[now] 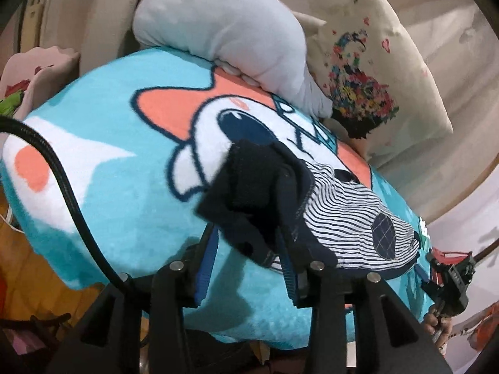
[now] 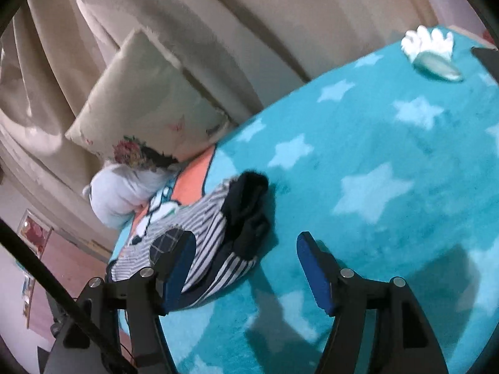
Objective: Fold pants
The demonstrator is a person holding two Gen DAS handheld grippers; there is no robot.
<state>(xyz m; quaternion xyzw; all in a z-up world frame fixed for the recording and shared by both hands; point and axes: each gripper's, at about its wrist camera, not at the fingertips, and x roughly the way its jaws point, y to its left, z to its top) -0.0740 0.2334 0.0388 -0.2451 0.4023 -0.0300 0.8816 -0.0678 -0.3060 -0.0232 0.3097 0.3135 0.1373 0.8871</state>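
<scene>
- Pants (image 1: pixel 315 215), striped white and navy with a dark navy section and a checked patch, lay bunched on the turquoise blanket (image 1: pixel 124 193), near the middle of the cartoon print.
- Left gripper (image 1: pixel 249 243) had its blue-padded fingers (image 1: pixel 205 268) fairly close together, with the dark navy part of the pants draped over and between them; whether the pads actually pinched the cloth could not be told, since the fabric hid the tips.
- Right gripper (image 2: pixel 246 255) stood wide apart, its jaws holding nothing; the left-hand finger (image 2: pixel 179 268) sat over the striped part of the pants (image 2: pixel 205 237), apparently touching it, while the other finger hung above bare blanket (image 2: pixel 389 162).
- From the left wrist view, the right gripper (image 1: pixel 449 283) appeared at the far right, beside the blanket's edge.
- Edges: the blanket's near rim curved just below the left gripper, and a black cable (image 1: pixel 62 174) crossed its left side.
- Behind the pants, a grey plush cushion (image 1: pixel 224 34) rested on the blanket, with a printed cream pillow (image 1: pixel 380 71) beside it.
- Open room lay to the right of the pants, a broad starred stretch of blanket, with a white glove-like object (image 2: pixel 427 42) and a pale oval item (image 2: pixel 436 65) well apart near the far edge.
</scene>
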